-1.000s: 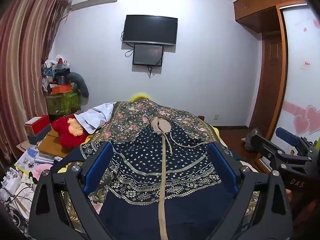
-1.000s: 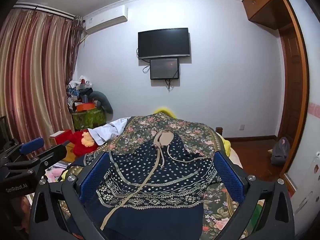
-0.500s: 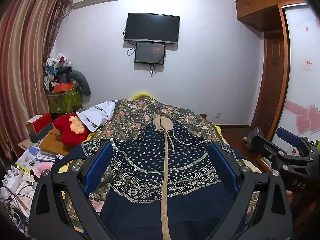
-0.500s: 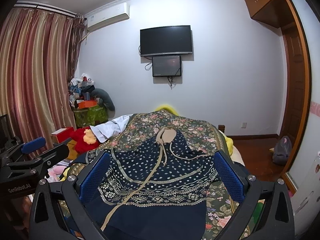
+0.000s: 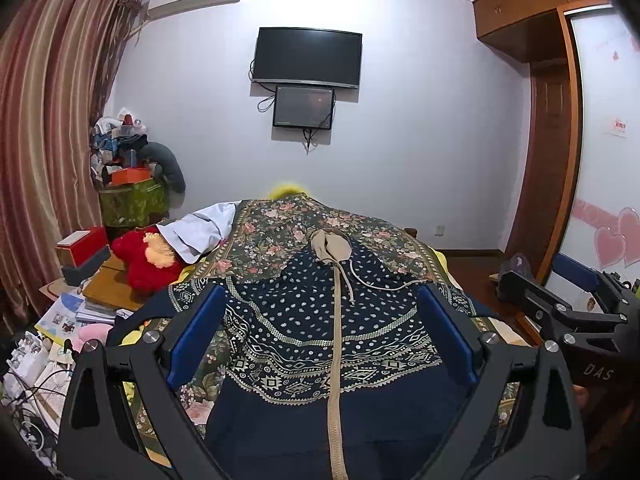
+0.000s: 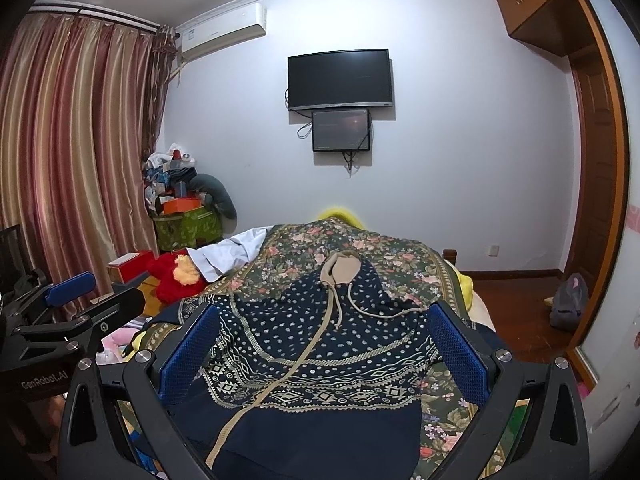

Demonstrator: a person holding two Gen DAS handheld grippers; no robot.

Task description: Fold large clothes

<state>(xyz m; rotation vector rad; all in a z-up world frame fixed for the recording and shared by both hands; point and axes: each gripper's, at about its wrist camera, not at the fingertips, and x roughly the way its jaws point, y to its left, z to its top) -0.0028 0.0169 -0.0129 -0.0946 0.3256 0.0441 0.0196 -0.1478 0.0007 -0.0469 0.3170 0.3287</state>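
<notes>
A navy hooded jacket (image 5: 320, 340) with white dots, patterned bands, a beige zipper line and a beige hood lining (image 5: 331, 246) lies spread flat on the bed, hood at the far end. It also shows in the right wrist view (image 6: 316, 360). My left gripper (image 5: 322, 332) is open and empty, held above the jacket's lower part. My right gripper (image 6: 322, 340) is open and empty, also above the jacket. The right gripper shows at the right edge of the left wrist view (image 5: 576, 304); the left gripper shows at the left edge of the right wrist view (image 6: 68, 312).
A floral bedspread (image 5: 276, 232) covers the bed. A white garment (image 5: 204, 232) and a red plush toy (image 5: 144, 256) lie at the bed's left. Books and clutter (image 5: 68, 316) crowd the left side. A wooden wardrobe (image 5: 552, 140) stands at the right.
Both grippers have tilted up or drawn back slightly, so the jacket sits a little lower in both views. The jaws have stayed open and the jacket has not moved.
</notes>
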